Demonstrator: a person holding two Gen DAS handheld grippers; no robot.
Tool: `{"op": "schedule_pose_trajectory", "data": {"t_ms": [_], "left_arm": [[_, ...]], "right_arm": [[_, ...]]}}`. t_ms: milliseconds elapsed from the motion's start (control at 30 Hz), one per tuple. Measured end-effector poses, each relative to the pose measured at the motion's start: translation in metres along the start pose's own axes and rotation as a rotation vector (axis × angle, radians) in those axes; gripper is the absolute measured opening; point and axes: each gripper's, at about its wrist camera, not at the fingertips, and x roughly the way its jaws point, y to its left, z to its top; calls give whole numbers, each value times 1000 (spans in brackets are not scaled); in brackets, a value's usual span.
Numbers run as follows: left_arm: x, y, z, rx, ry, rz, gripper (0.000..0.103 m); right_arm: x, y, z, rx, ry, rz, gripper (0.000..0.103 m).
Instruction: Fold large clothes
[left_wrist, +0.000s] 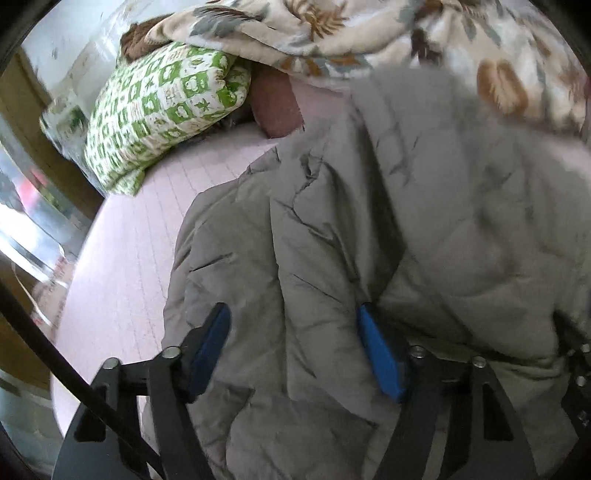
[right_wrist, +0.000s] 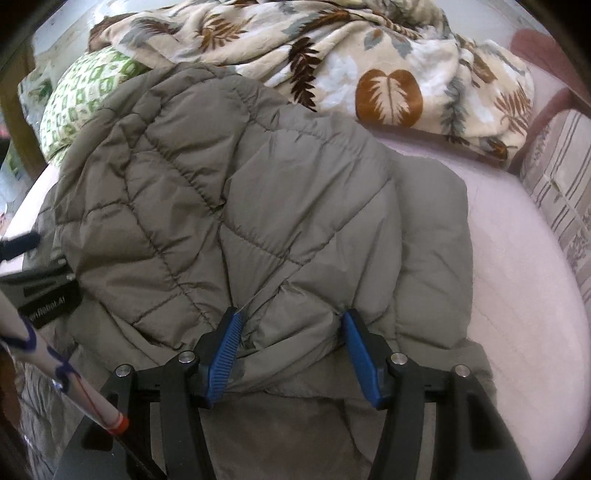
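Jacket (right_wrist: 229, 206), a grey quilted puffer, is lying bunched on the pink bed sheet (right_wrist: 517, 295), and the right gripper (right_wrist: 291, 354) at 6 o'clock has its blue fingers (right_wrist: 221, 358) pinched onto a thick fold of the hem. Left gripper (left_wrist: 295, 354) straddles another puffy ridge with its fingers (left_wrist: 380, 354) apart; can't tell if they're pressing it. Further back there's a green checked pillow (left_wrist: 159, 110) at 10 o'clock and a leaf-print blanket (right_wrist: 369, 62) at 12.
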Motion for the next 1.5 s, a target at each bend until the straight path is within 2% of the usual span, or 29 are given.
{"op": "schedule_pose_trajectory", "data": {"t_ms": [67, 167, 267, 367, 467, 567, 633, 733, 867, 933, 1000, 1067, 1133, 1233, 1333, 1500], "left_arm": [[-16, 10, 5, -57, -8, -60, 70], [-42, 15, 16, -93, -54, -104, 70], [-51, 10, 31, -88, -102, -104, 70], [-34, 2, 45, -93, -74, -64, 70], [3, -9, 54, -80, 4, -41, 70], [38, -23, 49, -19, 95, 22, 70], [46, -22, 46, -34, 100, 17, 70], [34, -6, 46, -80, 93, -69, 70], [-1, 46, 41, -167, 25, -165, 70], [-11, 73, 35, -208, -8, -137, 70], [-6, 103, 29, -248, -6, -69, 70], [11, 128, 18, -292, 34, -26, 70], [28, 141, 5, -319, 87, -54, 69], [48, 143, -12, -313, 114, -78, 70], [70, 131, -19, -267, 149, -27, 71], [75, 134, -18, -315, 178, -24, 71]], "right_arm": [[-11, -17, 6, 61, -8, 69, 62], [-28, -43, 14, 160, -52, 124, 68], [-42, -82, 18, 297, -123, 147, 70], [-31, -117, 13, 427, -106, 179, 70], [-5, -129, 3, 487, -27, 192, 68], [16, -130, 0, 503, 47, 163, 68], [17, -132, 0, 495, 46, 157, 69], [14, -130, 4, 471, 37, 145, 70], [-1, -134, 6, 479, -20, 112, 70], [-13, -134, 5, 482, -70, 111, 70], [-22, -130, 5, 471, -93, 121, 70], [-28, -121, 5, 451, -108, 147, 70], [-31, -112, 3, 431, -102, 165, 70], [-29, -101, -5, 414, -70, 188, 70], [-17, -101, -12, 404, -20, 183, 70], [11, -108, -19, 418, 41, 177, 69]]}}
